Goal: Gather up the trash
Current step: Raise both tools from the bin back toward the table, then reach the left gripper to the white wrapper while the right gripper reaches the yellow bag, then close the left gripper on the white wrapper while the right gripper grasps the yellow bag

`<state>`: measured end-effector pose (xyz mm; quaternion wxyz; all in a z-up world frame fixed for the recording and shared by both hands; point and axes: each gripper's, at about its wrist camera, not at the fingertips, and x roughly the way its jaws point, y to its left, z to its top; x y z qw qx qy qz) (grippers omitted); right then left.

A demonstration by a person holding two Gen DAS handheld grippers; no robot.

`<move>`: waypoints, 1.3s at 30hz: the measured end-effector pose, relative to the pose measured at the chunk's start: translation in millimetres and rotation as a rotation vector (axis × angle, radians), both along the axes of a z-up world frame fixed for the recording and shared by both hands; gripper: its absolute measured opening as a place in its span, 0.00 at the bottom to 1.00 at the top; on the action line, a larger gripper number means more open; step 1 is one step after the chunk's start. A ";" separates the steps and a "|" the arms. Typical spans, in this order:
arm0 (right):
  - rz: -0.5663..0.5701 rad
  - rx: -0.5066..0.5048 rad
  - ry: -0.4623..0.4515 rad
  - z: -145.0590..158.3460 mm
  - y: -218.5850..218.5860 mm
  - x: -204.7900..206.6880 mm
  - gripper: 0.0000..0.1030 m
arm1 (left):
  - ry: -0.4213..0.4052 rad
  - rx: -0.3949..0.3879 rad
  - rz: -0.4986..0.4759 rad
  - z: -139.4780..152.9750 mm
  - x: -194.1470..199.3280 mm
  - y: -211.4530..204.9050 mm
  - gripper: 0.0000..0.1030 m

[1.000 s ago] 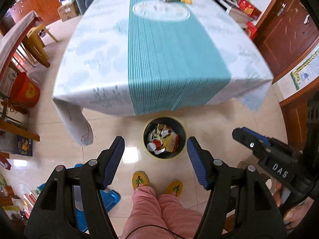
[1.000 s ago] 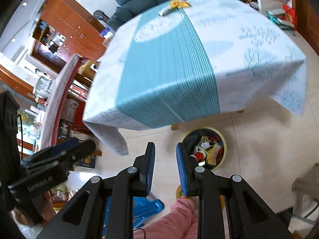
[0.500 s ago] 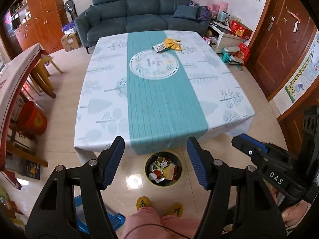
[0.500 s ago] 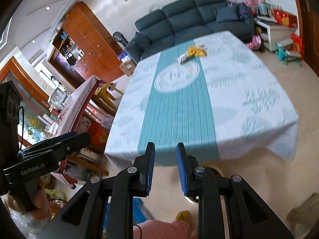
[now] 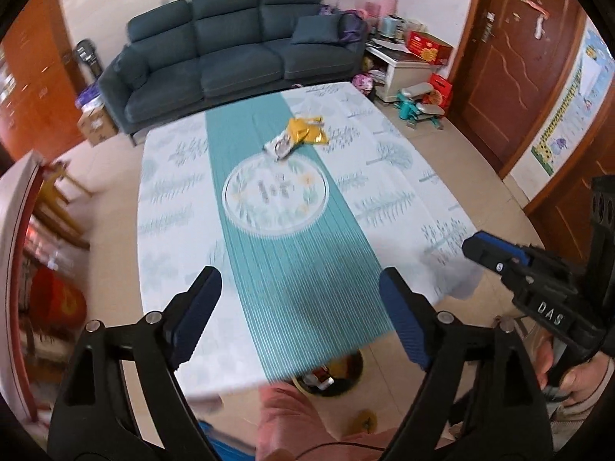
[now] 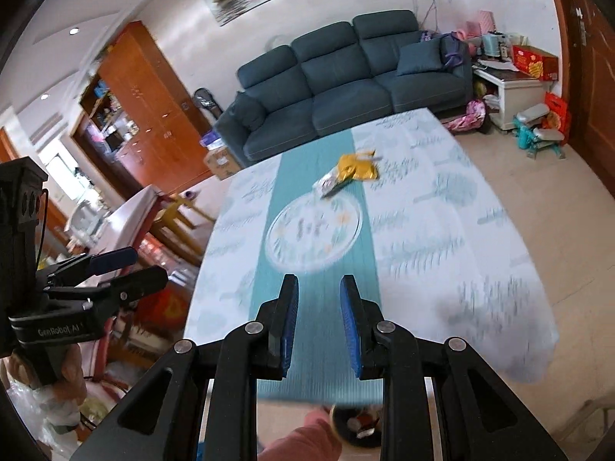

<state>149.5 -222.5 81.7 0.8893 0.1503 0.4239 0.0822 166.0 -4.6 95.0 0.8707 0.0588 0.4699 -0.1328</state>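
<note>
At far end of worktop point(image 5: 384, 199): yellow wrapper point(image 5: 307, 132) touching silvery packet point(image 5: 280, 146). Looks feather-light, crinkly, slippery; best pinched at a raised fold. Left tool point(image 5: 300, 311) just been opening, wide, empty. Right tool point(image 6: 319, 319) narrow, empty.

The right hand-held gripper point(image 6: 318, 319), its blue-padded jaws narrowly apart and empty, hangs over a table point(image 6: 442, 230) with a teal-striped white cloth, where crumpled yellow and silver wrappers point(image 6: 348, 173) lie near the far end
</note>
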 end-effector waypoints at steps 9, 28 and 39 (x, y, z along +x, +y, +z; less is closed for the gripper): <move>-0.175 -0.033 0.117 -48.2 2.2 195.3 0.30 | 0.123 0.043 -0.208 -53.1 202.4 -1.4 0.85; -0.235 -0.041 0.284 -182.3 -19.6 335.1 0.45 | 0.327 0.098 -0.355 -249.0 398.5 -58.8 0.86; 0.026 -0.252 0.239 -188.0 21.9 374.8 0.61 | 0.356 -0.003 -0.294 -267.0 420.8 -43.4 0.49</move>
